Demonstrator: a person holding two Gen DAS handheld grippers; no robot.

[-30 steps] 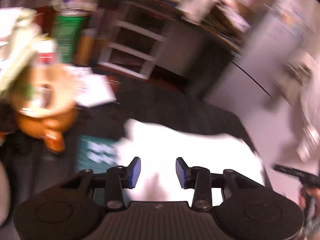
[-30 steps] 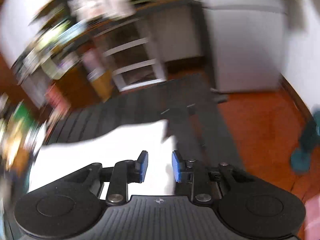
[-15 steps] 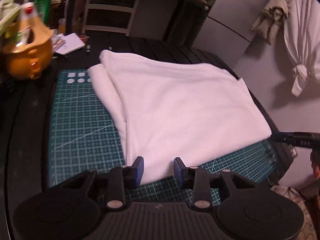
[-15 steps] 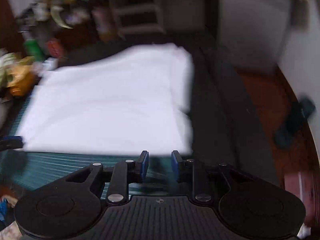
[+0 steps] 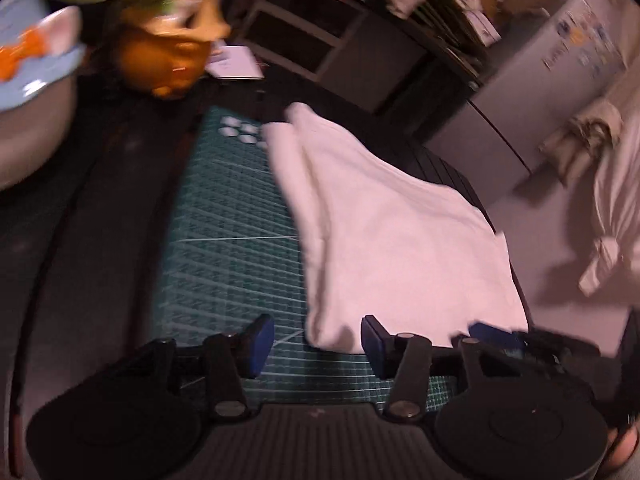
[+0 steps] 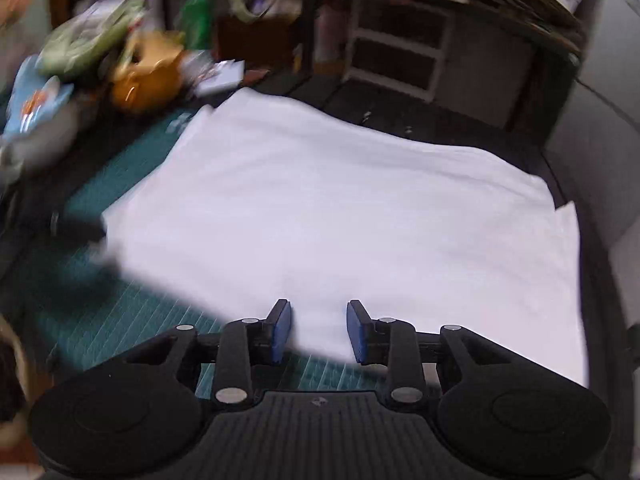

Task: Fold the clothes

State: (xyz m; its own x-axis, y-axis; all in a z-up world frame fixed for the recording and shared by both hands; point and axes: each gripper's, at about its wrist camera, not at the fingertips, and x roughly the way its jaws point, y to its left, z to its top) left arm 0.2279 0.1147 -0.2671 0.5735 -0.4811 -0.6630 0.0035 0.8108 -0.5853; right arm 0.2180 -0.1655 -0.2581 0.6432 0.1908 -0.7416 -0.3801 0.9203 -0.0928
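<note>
A white folded cloth (image 6: 340, 216) lies flat on the green cutting mat (image 6: 132, 320), which sits on the dark table (image 5: 100, 208). In my right view the cloth fills the middle of the frame. In my left view it runs from upper centre down to lower right.

My left gripper (image 5: 318, 346) has its fingers apart and they have just been opening. The near corner of the cloth sits between them at bottom centre, and the pads do not press on it.

My right gripper (image 6: 319, 330) has its fingers apart over the near edge of the cloth at bottom centre. They grip nothing.

An orange pot (image 6: 144, 76) stands at upper left of my right view, beyond the mat. Both views are blurred.
</note>
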